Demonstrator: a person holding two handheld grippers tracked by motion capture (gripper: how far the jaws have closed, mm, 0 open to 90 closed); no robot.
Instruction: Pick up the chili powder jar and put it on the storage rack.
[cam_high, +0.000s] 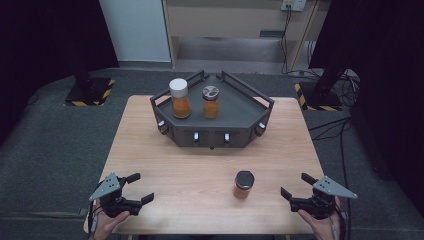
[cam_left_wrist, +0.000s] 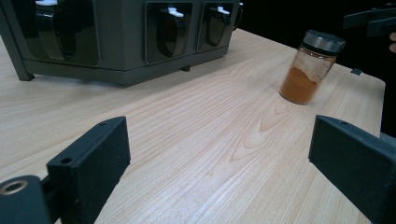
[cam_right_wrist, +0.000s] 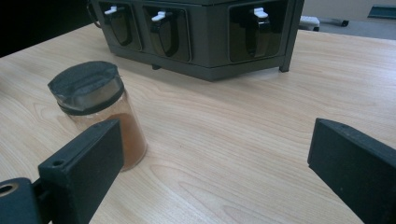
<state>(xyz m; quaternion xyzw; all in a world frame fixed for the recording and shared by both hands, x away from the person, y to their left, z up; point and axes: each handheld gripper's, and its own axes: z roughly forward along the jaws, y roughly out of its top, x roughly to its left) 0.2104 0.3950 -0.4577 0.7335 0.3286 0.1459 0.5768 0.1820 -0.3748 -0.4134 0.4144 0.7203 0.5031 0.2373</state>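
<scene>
The dark-lidded spice jar (cam_high: 243, 184) of orange powder stands upright on the wooden table (cam_high: 200, 165), near its front edge. From the right gripper (cam_high: 299, 190) it lies at about 9 o'clock, near but apart; from the left gripper (cam_high: 138, 188) at 3 o'clock, well apart. Both grippers' jaws gape wide, holding nothing. The grey rack (cam_high: 215, 131) sits at the jar's 11 o'clock.

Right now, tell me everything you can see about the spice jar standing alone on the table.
The spice jar is a small clear jar, glass or plastic by its look, with a dark round cap. Orange-brown powder fills its lower part. It stands upright on the light wooden table, in front of the dark rack and apart from it. Nothing else touches it; the right hand-held gripper is nearest, jaws open.
</scene>
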